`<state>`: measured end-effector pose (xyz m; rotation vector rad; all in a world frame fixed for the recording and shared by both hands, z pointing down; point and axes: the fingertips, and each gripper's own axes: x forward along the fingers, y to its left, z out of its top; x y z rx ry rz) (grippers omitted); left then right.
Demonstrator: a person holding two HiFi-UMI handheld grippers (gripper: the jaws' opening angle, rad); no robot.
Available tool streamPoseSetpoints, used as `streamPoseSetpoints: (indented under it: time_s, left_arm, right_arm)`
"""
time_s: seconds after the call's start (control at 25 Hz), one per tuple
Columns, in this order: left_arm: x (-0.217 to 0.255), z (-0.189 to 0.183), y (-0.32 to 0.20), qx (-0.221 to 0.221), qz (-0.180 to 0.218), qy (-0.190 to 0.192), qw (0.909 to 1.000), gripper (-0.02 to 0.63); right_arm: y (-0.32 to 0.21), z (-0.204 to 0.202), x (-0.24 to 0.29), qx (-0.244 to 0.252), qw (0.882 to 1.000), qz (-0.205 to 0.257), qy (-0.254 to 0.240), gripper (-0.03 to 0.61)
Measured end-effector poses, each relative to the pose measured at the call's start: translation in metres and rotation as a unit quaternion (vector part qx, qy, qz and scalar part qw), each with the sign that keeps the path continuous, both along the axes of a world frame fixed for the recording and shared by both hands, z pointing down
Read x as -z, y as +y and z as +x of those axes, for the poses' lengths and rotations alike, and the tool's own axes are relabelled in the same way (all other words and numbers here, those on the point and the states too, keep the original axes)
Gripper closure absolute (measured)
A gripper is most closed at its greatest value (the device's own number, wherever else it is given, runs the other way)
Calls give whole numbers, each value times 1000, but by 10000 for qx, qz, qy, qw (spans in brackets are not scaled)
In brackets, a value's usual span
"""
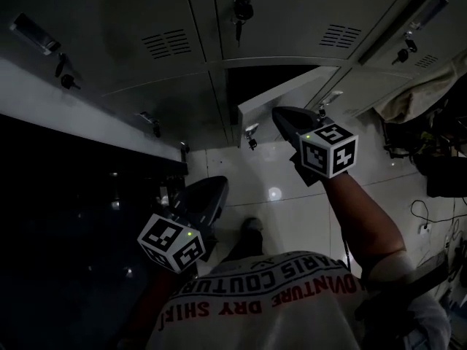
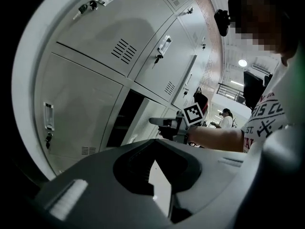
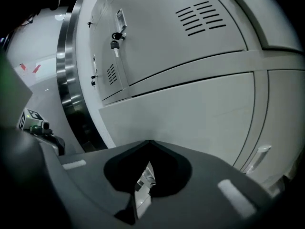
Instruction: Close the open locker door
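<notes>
Locker door, lower row, the only one open: swung out toward the person, long axis upright, latch on the free edge over the tiled floor. Dark opening behind it. Neighbouring doors are shut. Two grippers, both with jaws together and empty: right gripper close by the door, contact unclear; left gripper well apart

My head view is dim, nearly black from 7 to 10 o'clock, with one small glare spot on the glossy floor at centre. Both gripper views are brighter, fisheye-bent, black-cornered; the left one catches a ceiling lamp glowing at 2 o'clock
</notes>
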<state>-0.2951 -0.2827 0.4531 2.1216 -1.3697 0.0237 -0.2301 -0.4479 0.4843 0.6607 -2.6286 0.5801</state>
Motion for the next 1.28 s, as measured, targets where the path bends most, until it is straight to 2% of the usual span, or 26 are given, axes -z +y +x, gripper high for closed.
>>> streamPoseSetpoints:
  time_s: [0.2,0.48,0.76,0.84,0.96,1.12,1.28]
  left_arm:
    - [-4,-17,6,208,-89,-22,9997,609]
    - [-12,-26,23,355,-161,-5,9992,609]
    - [-9,-27,33,328,-139,-54,9994,609]
    - [-7,-24,36,338,-151,-44,9993,609]
    - [-5,-13,43,227,-109,-35,9997,609]
    - [0,16,58,-216,4,-65,9997,609]
    - [9,55,87,-533,164,-30,9984,609]
  right_arm:
    - [-33,-12,-1,-304,9995,-45,-78,584]
    - [-72,-1,4,-1030,9941,-99,-317,584]
    - [-64,0,6,-1039,9941,74,-313,583]
    - [-48,0,6,-866,9959,183,-190,583]
    - [-5,3,2,-317,9989,309,146,583]
    - [83,16,1,646,9977,38,202,583]
    - [186,52,4,1509,9881,-235,161,583]
